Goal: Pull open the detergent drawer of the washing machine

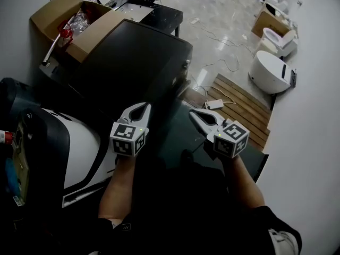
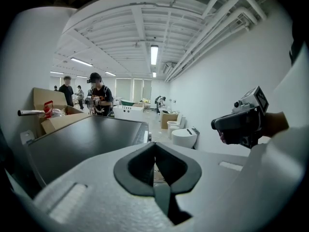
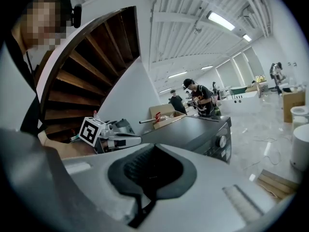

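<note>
The dark grey washing machine [image 1: 133, 62] stands just ahead of me, its flat top toward me. In the right gripper view its front panel with a round dial [image 3: 222, 140] shows; I cannot make out the detergent drawer. My left gripper [image 1: 142, 108] hovers over the machine's near edge, shut with nothing in it, its tips meeting in its own view [image 2: 154, 145]. My right gripper [image 1: 194, 113] hangs beside the machine's right front corner, also shut and empty [image 3: 154, 147]. Each gripper sees the other: the right gripper [image 2: 246, 120] and the left gripper [image 3: 112, 135]. Neither touches the machine.
An open cardboard box [image 1: 69, 20] sits behind the machine on the left. A white and black appliance [image 1: 79, 153] stands at my near left. A wooden slat platform [image 1: 241, 108] and white toilets [image 1: 271, 70] are to the right, with cables on the floor. People [image 2: 99, 100] stand far back.
</note>
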